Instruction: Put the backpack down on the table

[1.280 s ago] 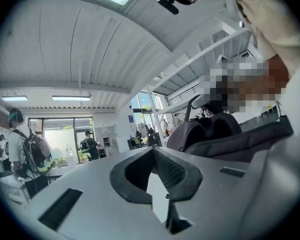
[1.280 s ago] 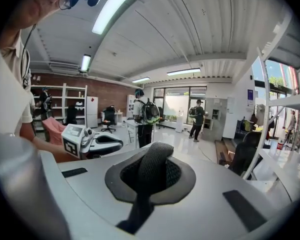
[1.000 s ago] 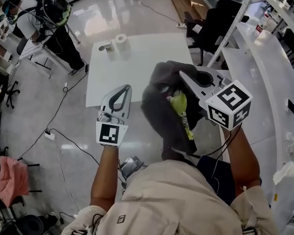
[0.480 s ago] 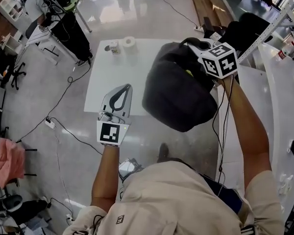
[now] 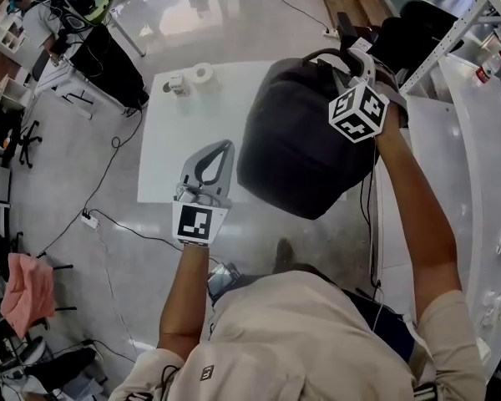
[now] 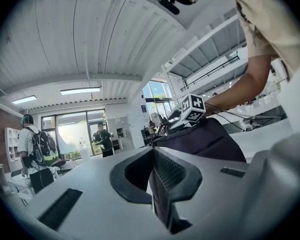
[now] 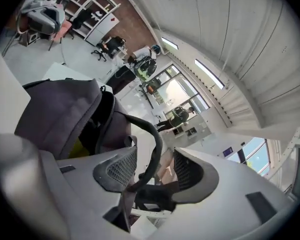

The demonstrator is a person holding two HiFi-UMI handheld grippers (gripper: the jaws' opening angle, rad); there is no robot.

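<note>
The dark grey backpack (image 5: pixel 301 149) hangs over the right edge of the white table (image 5: pixel 175 153), its bottom toward me. My right gripper (image 5: pixel 351 57) is at the top of the backpack by the black carry handle (image 5: pixel 321 56). In the right gripper view the jaws of the right gripper (image 7: pixel 155 168) are opening. The handle strap (image 7: pixel 154 146) loops through the gap and rests on one jaw, while the backpack (image 7: pixel 65 111) sags below and to the left. My left gripper (image 5: pixel 224 147) is shut and empty over the table's near edge. The left gripper view shows the left gripper (image 6: pixel 161 184) shut, with the backpack (image 6: pixel 205 139) ahead of it.
A roll of tape (image 5: pixel 204 73) and a small item (image 5: pixel 177 83) sit at the table's far left corner. A black chair (image 5: pixel 401 36) and a white shelving counter (image 5: pixel 476 149) stand to the right. A person (image 5: pixel 83 7) is at the far left. Cables (image 5: pixel 108 224) run over the floor.
My right gripper has carried the backpack away from my body and out over the table's right side, rolling as it went, and its jaws have spread apart. The left gripper stayed shut and shifted slightly.
</note>
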